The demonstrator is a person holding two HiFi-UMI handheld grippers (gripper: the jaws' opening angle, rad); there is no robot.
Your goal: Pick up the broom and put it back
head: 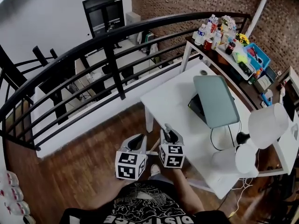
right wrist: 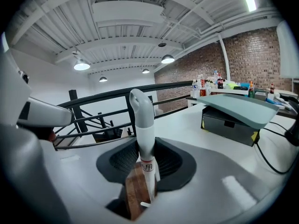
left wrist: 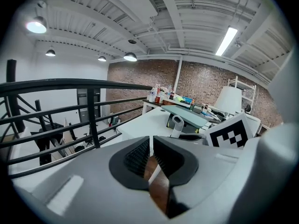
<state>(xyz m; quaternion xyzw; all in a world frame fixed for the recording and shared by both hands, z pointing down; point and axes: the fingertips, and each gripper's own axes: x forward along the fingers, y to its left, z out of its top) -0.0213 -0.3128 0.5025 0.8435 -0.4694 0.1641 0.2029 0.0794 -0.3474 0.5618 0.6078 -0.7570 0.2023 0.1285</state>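
The broom shows only as its grey-and-white handle top [right wrist: 141,125], standing upright between the pads of my right gripper [right wrist: 145,161], which is shut on it. In the head view the handle tip [head: 168,130] pokes up from the right gripper [head: 171,138] beside the white table's near corner. My left gripper [head: 136,142] is just to its left, over the wooden floor. In the left gripper view the left gripper [left wrist: 152,154] has its jaws nearly together and nothing between them; the handle tip [left wrist: 177,124] shows beyond them. The broom's head is hidden.
A white table [head: 174,101] carries a grey laptop stand [head: 216,99], cables and white lamps [head: 267,125]. A black curved railing [head: 112,55] runs ahead and left, with a drop behind it. A shelf of bottles [head: 219,31] stands against the brick wall.
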